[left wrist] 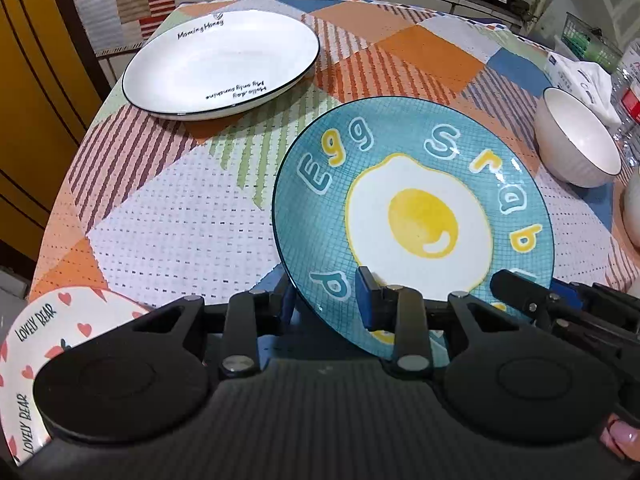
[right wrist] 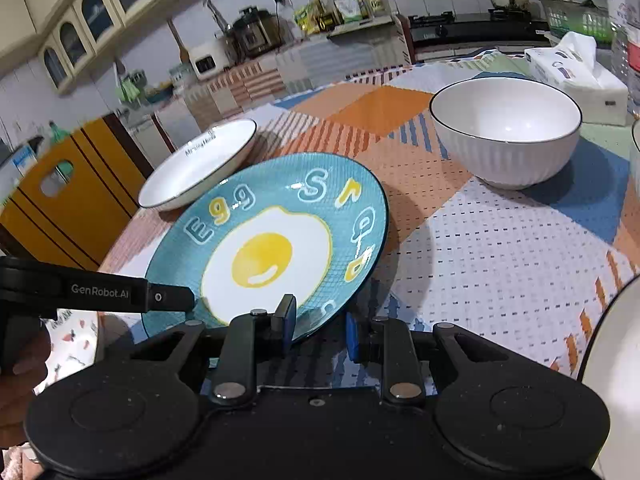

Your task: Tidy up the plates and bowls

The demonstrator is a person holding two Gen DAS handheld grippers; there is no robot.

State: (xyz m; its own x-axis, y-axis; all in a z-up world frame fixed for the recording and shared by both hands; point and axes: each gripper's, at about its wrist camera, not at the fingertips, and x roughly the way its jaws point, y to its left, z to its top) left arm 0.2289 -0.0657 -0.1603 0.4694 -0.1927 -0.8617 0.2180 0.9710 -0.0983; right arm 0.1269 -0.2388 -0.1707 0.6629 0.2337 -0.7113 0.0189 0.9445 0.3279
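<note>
3 plates are counted across the views: 1 blue egg plate (left wrist: pixel 412 216), 1 white plate (left wrist: pixel 220 64) with black lettering, and 1 heart-pattern plate (left wrist: pixel 36 340) marked LOVELY BEAR, seen at the lower left of the left wrist view. 1 white ribbed bowl (right wrist: pixel 506 132) is seen whole; a 2nd white rim is cut off at the right edge of the right wrist view and cannot be identified. 1 tissue pack (right wrist: pixel 576 68) is set behind the bowl. The egg plate is held tilted above the patchwork tablecloth (left wrist: pixel 172 220), between the white plate and the bowl, gripped by both tools on its near rim. The left gripper (left wrist: pixel 328 300) is angled steeply down, its jaws narrowly set with the plate rim pinched between the blue pads. The right gripper (right wrist: pixel 318 326) is angled down less steeply, jaws nearly closed; its left pad is seen on the plate's upper face, and the other is taken to be under the rim. In the right wrist view the left tool's black finger is seen lying on the plate's left rim, along with kitchen counter and cabinets (right wrist: pixel 80 20); the heart plate is only partly seen there. A painted fingernail (left wrist: pixel 624 436) is shown only in the left wrist view.
</note>
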